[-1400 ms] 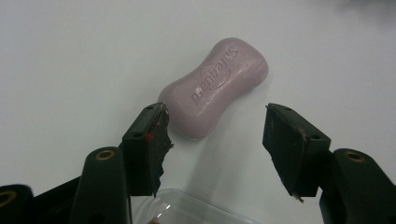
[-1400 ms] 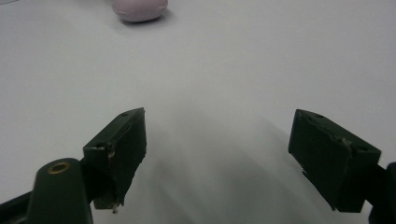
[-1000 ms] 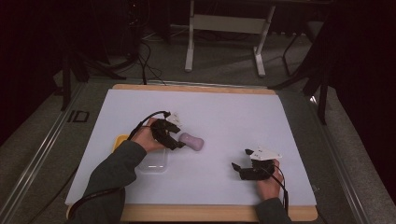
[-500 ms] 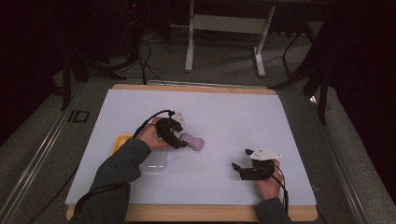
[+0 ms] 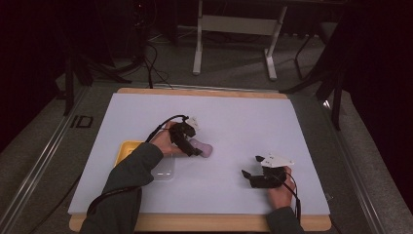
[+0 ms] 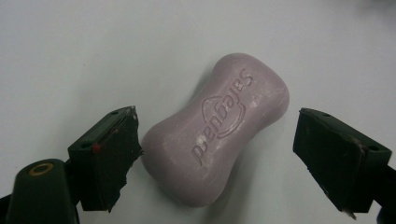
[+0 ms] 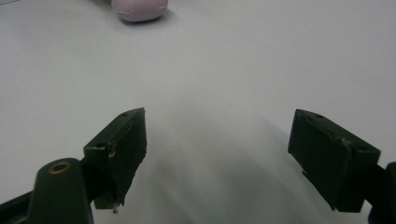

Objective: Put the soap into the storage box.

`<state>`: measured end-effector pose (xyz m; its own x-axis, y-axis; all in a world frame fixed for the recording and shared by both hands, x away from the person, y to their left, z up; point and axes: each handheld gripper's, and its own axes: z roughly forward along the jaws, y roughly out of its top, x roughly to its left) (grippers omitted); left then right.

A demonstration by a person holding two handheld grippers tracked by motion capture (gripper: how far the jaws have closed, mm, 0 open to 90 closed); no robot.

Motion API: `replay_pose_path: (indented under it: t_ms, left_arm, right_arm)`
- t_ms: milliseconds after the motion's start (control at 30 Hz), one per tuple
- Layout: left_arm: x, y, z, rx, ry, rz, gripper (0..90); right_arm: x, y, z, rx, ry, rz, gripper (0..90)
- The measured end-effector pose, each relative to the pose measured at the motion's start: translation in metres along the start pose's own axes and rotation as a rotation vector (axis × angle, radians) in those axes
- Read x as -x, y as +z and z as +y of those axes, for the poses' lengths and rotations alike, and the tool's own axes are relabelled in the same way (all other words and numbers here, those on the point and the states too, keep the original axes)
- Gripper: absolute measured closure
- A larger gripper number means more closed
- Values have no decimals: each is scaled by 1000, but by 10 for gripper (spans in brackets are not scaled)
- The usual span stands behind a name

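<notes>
Purple soap (image 6: 217,135) flat on white table (image 5: 234,117), between spread jaws of left gripper (image 6: 217,151), one jaw touching. Right gripper (image 7: 217,161) wide open, holding nothing, well apart.

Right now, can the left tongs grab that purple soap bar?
Probably yes: the left tongs are open with the purple soap bar between the jaws, one jaw almost touching it, and nothing blocking.

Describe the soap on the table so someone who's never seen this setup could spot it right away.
On the white table, look just left of centre, where the left gripper reaches in. The soap lies flat between its open jaws, beside a yellow tray and a clear lid. It is the one lilac, waisted bar, with a brand name stamped on top.
</notes>
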<state>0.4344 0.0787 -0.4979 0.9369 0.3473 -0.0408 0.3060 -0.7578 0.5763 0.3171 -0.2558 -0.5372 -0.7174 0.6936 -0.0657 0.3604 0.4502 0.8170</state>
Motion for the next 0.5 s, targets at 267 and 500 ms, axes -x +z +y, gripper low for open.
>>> replay_pose_path:
  t_ms: [267,500]
  left_arm:
    - [-3,8,3,-14,6,-10,148]
    - [-1,8,2,-37,23,-22,179]
  right_arm:
    - [0,0,0,-2,-2,-1,191]
    - [0,0,0,0,-6,-3,191]
